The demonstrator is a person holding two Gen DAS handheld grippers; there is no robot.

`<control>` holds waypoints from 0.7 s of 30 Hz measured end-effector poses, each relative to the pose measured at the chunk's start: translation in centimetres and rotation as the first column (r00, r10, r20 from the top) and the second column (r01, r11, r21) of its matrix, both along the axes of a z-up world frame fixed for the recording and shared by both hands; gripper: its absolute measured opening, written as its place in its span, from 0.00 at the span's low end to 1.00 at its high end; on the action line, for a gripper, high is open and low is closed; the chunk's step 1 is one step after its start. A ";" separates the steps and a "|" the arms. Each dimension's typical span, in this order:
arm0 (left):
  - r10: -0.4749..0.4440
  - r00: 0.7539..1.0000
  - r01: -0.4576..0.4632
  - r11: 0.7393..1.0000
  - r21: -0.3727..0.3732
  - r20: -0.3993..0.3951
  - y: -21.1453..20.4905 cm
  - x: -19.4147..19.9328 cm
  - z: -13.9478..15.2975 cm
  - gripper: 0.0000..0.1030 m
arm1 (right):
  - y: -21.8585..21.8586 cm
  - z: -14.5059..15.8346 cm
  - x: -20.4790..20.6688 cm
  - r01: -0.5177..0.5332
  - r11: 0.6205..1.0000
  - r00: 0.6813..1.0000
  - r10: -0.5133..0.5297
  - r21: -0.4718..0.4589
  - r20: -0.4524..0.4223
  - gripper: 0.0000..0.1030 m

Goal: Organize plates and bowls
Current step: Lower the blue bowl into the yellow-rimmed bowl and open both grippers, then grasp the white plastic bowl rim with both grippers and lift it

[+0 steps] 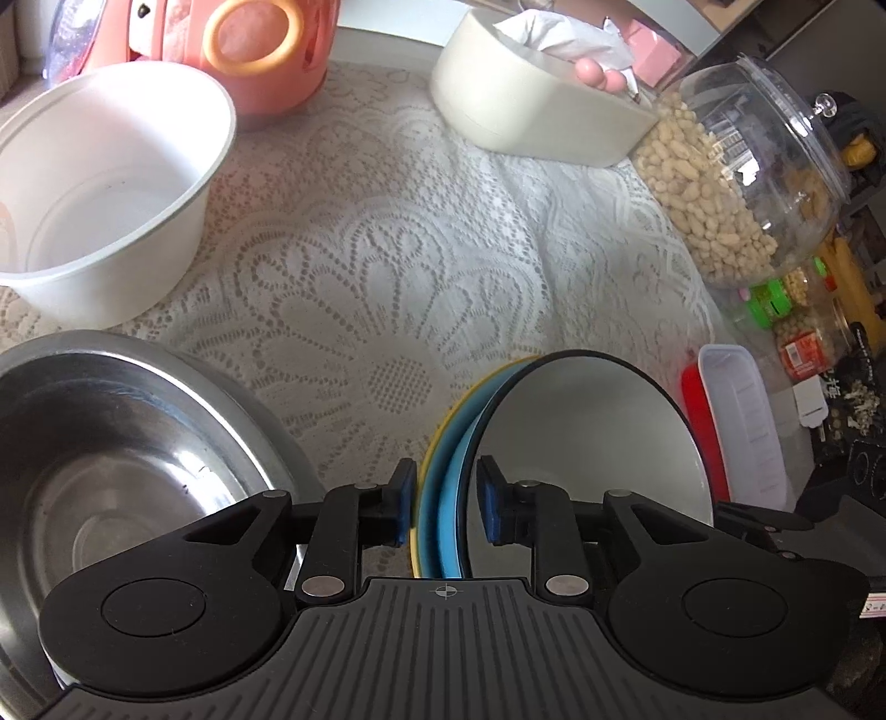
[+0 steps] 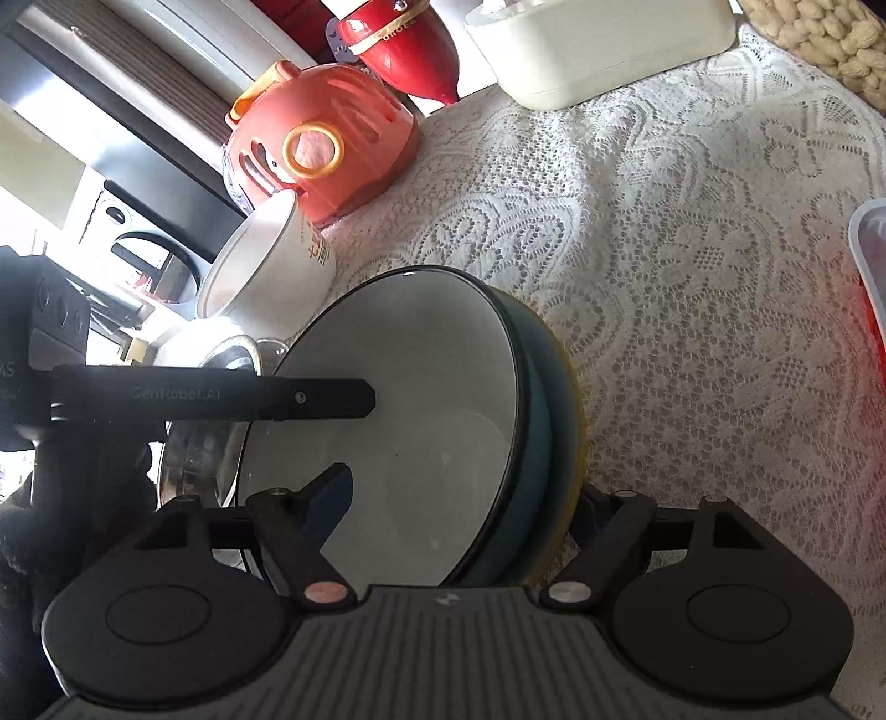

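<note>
A stack of three plates stands on edge on the lace cloth: a white plate (image 1: 581, 432) with a black rim, a blue plate (image 1: 462, 426) behind it and a yellow plate (image 1: 425, 468) at the back. My left gripper (image 1: 447, 507) is shut on the stack's rim, one blue pad on the yellow back and one inside the white plate. In the right wrist view the same white plate (image 2: 415, 399) faces me, and a left gripper finger (image 2: 310, 396) lies across it. My right gripper (image 2: 465, 493) straddles the stack, open, its pads apart from the plates.
A steel bowl (image 1: 111, 459) sits near left, with a white plastic bowl (image 1: 105, 183) behind it. An orange slotted container (image 1: 266, 50), a white tissue box (image 1: 526, 105) and a peanut jar (image 1: 747, 166) line the far side. A red-based lidded box (image 1: 736, 421) is at right.
</note>
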State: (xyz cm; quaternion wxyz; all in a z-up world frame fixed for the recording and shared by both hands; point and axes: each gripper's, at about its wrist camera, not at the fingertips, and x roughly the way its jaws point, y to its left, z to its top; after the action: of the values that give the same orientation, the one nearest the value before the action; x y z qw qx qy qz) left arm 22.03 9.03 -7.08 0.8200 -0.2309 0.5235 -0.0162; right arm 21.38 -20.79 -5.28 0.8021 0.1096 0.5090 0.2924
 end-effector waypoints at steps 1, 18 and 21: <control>0.001 1.000 -0.001 1.000 0.005 0.000 0.2 -0.1 0.2 0.26 | 0.2 -0.1 0.1 0.003 1.000 1.000 -0.003 0.005 0.001 0.78; -0.024 0.979 0.016 0.999 0.039 0.204 6.3 0.0 9.4 0.26 | 2.7 6.2 -0.6 0.035 0.939 0.965 0.057 -0.342 0.255 0.84; 0.046 0.954 -0.077 0.993 0.094 0.297 10.7 -0.7 11.9 0.26 | 5.1 9.3 -0.2 0.080 0.886 0.940 0.085 -0.456 0.330 0.86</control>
State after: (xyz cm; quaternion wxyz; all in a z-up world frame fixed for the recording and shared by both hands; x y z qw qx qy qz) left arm 21.29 19.73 4.83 0.8997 -0.1989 0.3884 0.0027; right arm 21.22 -15.69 4.07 0.8804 -0.1379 0.4174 0.1780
